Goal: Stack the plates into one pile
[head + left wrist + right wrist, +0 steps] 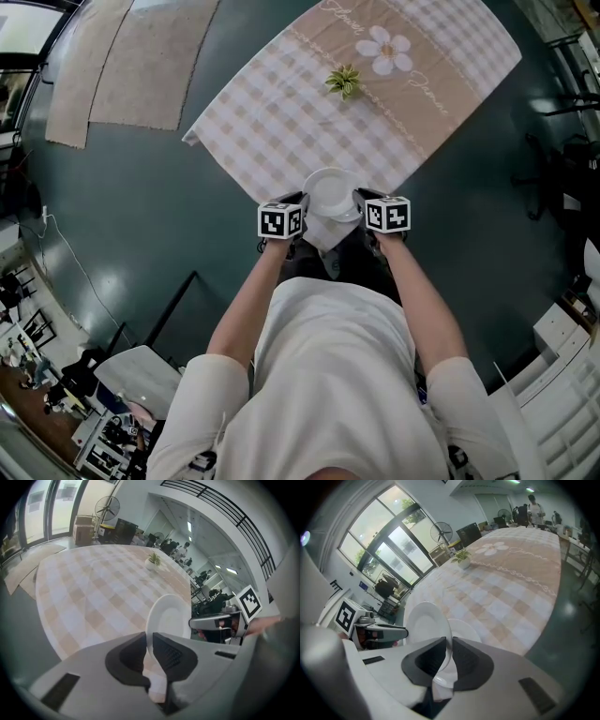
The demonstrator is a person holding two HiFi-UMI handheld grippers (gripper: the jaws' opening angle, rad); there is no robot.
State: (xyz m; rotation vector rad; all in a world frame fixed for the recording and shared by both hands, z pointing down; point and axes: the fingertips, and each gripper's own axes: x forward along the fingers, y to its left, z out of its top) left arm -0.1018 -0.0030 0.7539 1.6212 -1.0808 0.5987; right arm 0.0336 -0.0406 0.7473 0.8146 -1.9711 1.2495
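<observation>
A white plate (330, 192) hangs over the near edge of the table (272, 122), which wears a beige checked cloth. My left gripper (303, 201) is shut on the plate's left rim and my right gripper (359, 196) on its right rim. In the left gripper view the plate (169, 617) stands on edge between the jaws of the left gripper (149, 644), with the right gripper (218, 621) beyond it. In the right gripper view, the right gripper (449, 651) clamps the plate (425, 620). A second white plate (465, 629) shows just behind it. The left gripper (377, 631) is at the left.
A small potted plant (343, 81) stands mid-table, and a flower print (385, 49) marks the cloth's far end. Two beige rugs (122, 56) lie on the dark floor at the left. A standing fan (107, 509) and boxes (84, 529) are beyond the table. White furniture (553, 375) is at the right.
</observation>
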